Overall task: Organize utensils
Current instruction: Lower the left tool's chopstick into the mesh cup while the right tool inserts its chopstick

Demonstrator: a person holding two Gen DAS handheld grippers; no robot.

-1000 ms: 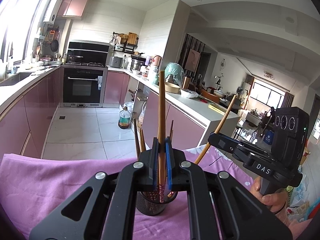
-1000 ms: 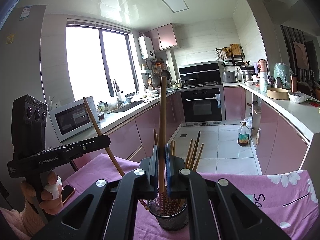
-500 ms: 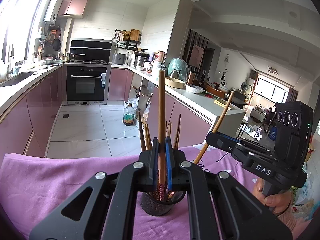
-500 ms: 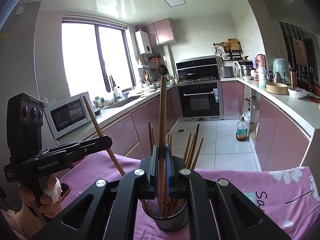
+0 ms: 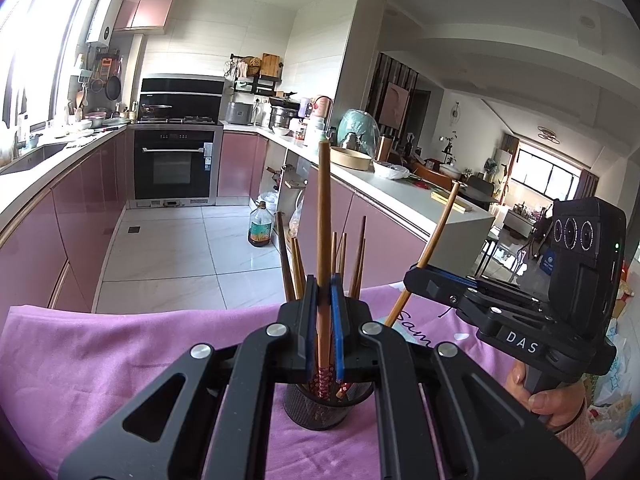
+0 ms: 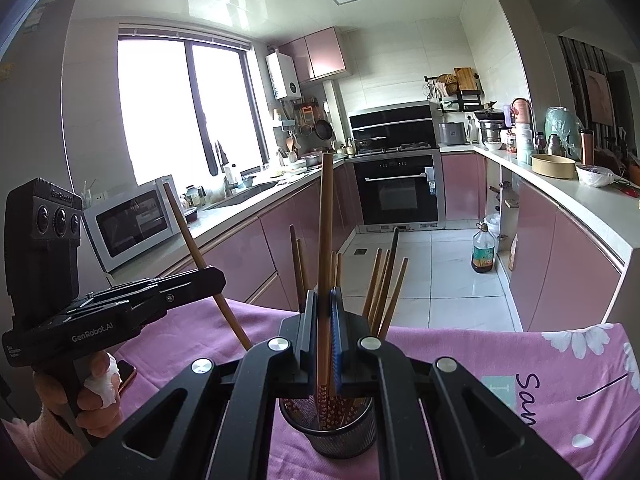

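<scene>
Your left gripper [image 5: 324,312] is clamped tight on one long brown wooden chopstick [image 5: 323,216], upright over the black mesh holder cup [image 5: 320,412] on the purple cloth [image 5: 100,360]; your right gripper [image 6: 324,320] likewise pinches its own brown chopstick [image 6: 326,220] above that cup, amid other chopsticks [image 6: 384,284]

Chopsticks [image 6: 380,284] in holder [image 6: 340,436] on tablecloth [image 6: 460,352]

A home kitchen: pink cabinets [image 5: 236,168], built-in oven [image 5: 173,164], microwave [image 6: 132,220], sink [image 6: 240,194].
</scene>
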